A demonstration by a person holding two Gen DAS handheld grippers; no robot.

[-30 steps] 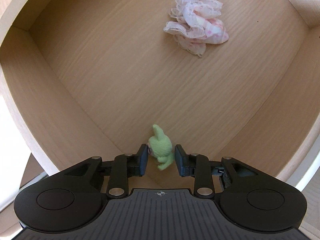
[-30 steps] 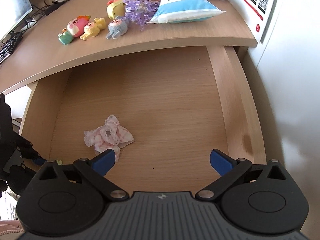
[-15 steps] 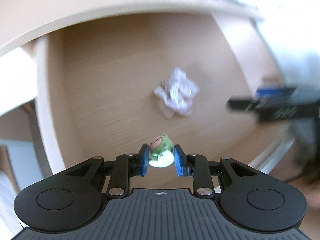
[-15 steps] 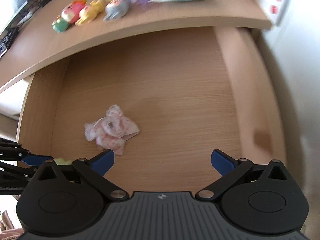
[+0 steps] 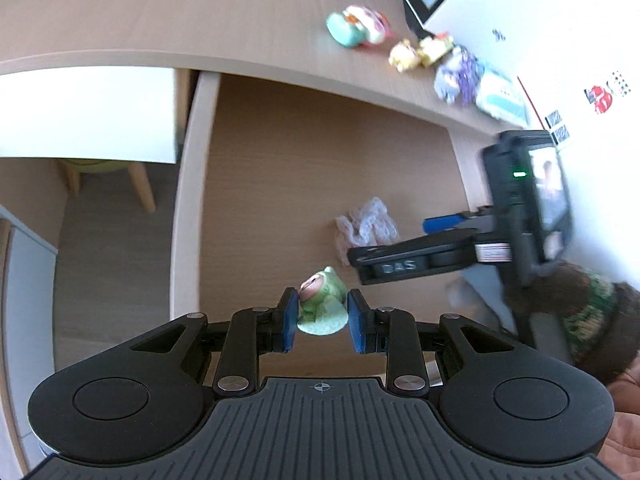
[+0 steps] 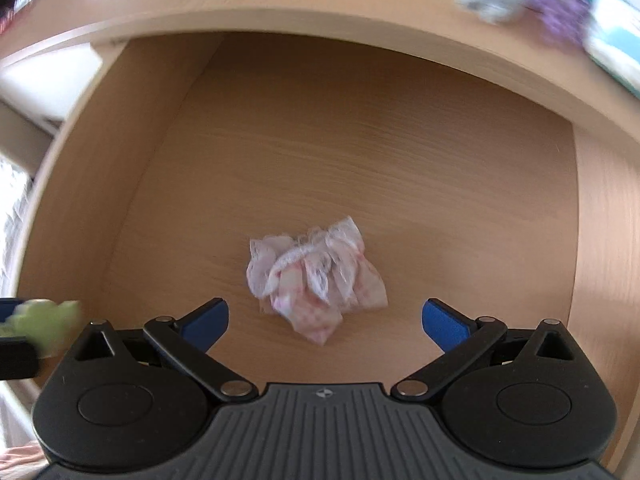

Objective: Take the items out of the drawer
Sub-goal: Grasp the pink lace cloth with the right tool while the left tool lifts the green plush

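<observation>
Above the open wooden drawer (image 6: 360, 152), left tongs (image 5: 322, 316) pinch a green plush toy (image 5: 322, 304); right tongs (image 6: 324, 318) hang spread over a crumpled lace cloth (image 6: 316, 276).

I see the desk top (image 5: 200, 12) with small toys (image 5: 360, 30) in a row, a purple ornament (image 5: 466, 72) and a blue packet (image 5: 500, 98) beside them. Under the desk, a chair leg (image 5: 142, 188) stands on the floor.

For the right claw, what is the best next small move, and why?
Probably lower the right claw straight down around the pink lacy cloth, then close. Its jaws stand wide open just above the cloth, which lies loose on the drawer floor, while the left claw already holds the green toy.
</observation>
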